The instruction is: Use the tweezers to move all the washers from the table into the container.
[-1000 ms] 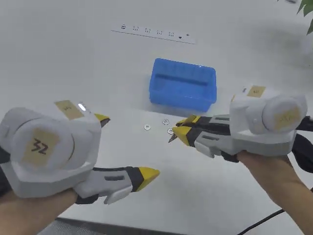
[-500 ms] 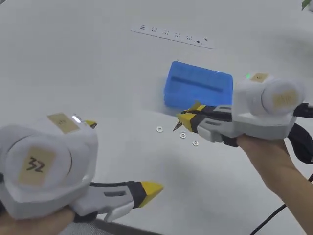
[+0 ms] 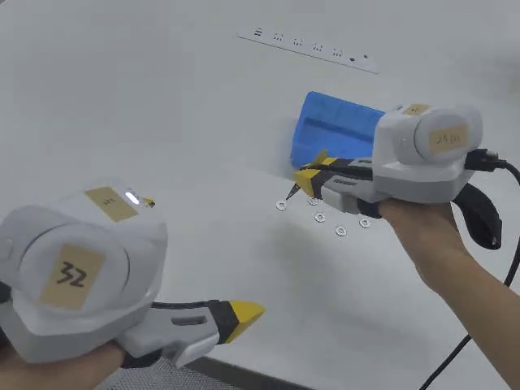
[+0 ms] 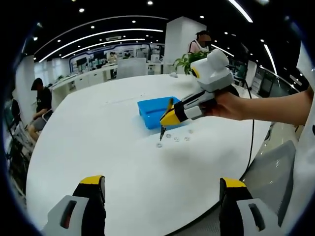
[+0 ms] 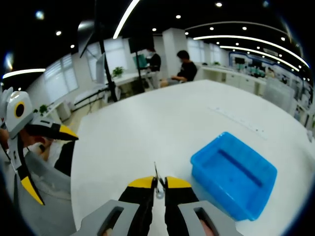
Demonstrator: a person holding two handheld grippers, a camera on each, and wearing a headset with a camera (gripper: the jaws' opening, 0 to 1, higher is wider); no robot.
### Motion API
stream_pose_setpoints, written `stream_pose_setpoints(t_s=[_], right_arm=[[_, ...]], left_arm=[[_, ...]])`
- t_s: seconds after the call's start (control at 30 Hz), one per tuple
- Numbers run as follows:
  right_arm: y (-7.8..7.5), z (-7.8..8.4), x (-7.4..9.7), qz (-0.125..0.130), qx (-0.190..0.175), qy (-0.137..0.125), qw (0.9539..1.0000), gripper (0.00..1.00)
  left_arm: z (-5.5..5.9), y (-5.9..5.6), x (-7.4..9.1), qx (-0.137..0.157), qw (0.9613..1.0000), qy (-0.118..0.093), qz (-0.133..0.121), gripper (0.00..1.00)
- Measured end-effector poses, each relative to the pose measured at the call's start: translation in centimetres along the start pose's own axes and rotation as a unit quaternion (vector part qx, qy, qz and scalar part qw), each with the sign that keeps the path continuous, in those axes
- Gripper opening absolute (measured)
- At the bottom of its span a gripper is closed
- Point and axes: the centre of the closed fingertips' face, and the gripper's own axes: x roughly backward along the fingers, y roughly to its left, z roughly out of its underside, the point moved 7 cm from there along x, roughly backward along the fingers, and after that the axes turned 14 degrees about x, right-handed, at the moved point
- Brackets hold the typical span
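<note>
The blue plastic container (image 3: 337,130) stands open side up on the white table (image 3: 162,106); all places here are given relative to it.

R gripper (image 3: 309,184): in the head view it is held just in front of the container's near wall, and its white body covers the container's near right corner in the picture. The two yellow-tipped jaws are clenched on the tweezers (image 3: 290,193). The right gripper view shows the thin metal squeezed btw the two jaws, w/ the container ahead and to the right. The tweezers' tips stick out past the jaws and point down, away from the container toward the table. If the tips touch the table or carry something, I cannot tell.

Five washers (image 3: 319,217) lie flat on the table near the front side of the container, in a loose group, each apart from the others. The one farthest left lies just beside the tweezers' tips in the picture.

L gripper (image 3: 197,258): well apart from the container, close to the person, over the near edge of the table. Its jaws are released, w/ a wide gap and nothing btw them. In the left gripper view both yellow tips rise at the bottom and look toward the container and the R gripper.

A white power strip (image 3: 309,50) lies on the table beyond the container's far side. A black cable (image 3: 504,268) hangs from the back of the R gripper.
</note>
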Motion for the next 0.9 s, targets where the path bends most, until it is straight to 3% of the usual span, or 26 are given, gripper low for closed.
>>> stream_pose_setpoints(t_s=[0.37,0.57,0.9], right_arm=[[-0.3,0.6,-0.9,-0.003,-0.014,0.009,0.9999,0.04],[-0.5,0.9,-1.1,-0.001,0.000,0.014,0.9999,0.04],[0.9,0.8,-1.2,-0.006,0.023,0.016,0.9996,0.03]], left_arm=[[0.2,0.6,0.2,0.005,0.9999,0.005,-0.012,0.99],[0.4,0.8,0.2,0.003,0.9998,0.009,-0.016,0.99],[0.4,0.7,0.2,0.001,0.9998,0.011,-0.016,0.99]])
